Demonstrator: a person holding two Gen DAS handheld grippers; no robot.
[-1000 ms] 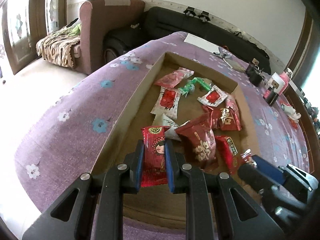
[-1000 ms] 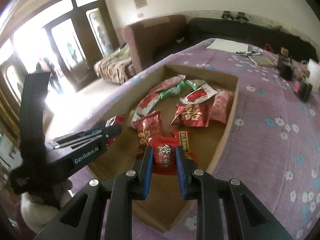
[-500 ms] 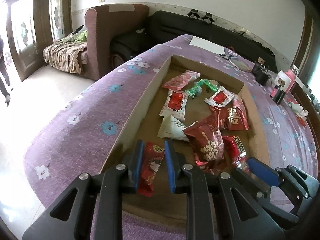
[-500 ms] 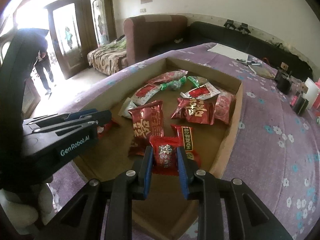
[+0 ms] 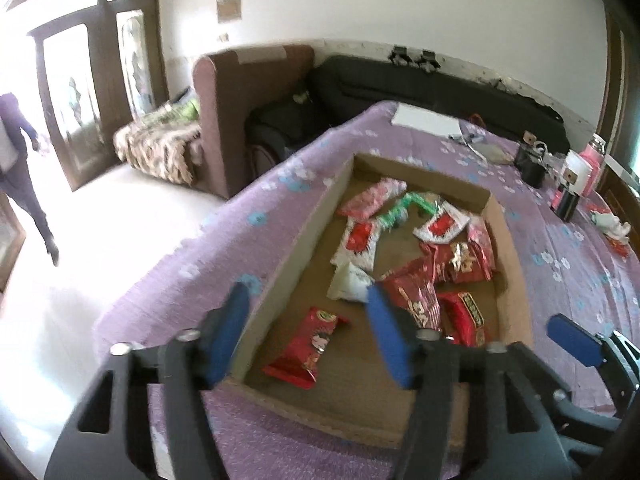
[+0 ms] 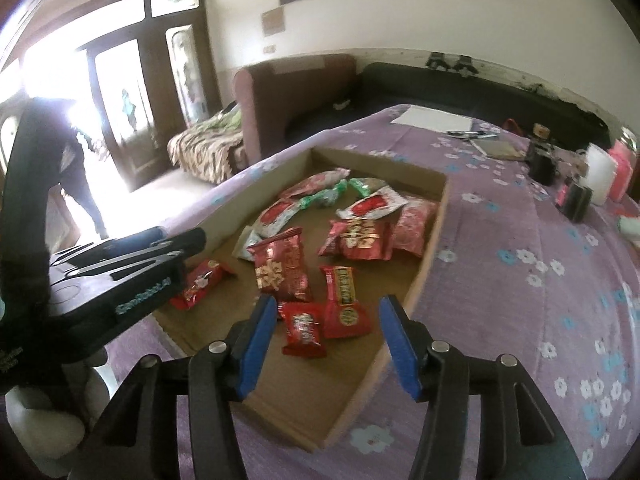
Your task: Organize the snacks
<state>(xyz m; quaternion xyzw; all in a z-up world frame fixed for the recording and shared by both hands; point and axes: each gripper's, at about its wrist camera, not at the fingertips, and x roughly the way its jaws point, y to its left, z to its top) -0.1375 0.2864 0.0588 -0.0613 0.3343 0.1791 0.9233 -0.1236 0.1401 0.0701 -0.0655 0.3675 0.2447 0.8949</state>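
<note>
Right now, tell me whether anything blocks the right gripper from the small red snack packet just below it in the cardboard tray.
Nothing visible does. The right gripper has just opened, and the small red snack packet lies free on the cardboard tray floor between its blue pads. A longer red packet lies beside it on the right, touching or overlapping it.

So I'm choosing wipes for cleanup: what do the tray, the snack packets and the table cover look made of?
Tray: plain brown cardboard, matte, with raw cut edges. Snack packets: thin plastic or foil film, glossy and crinkled, catching light. Table cover: looks like soft purple fabric with a printed flower pattern, matte; it could be a coated cloth.
</note>
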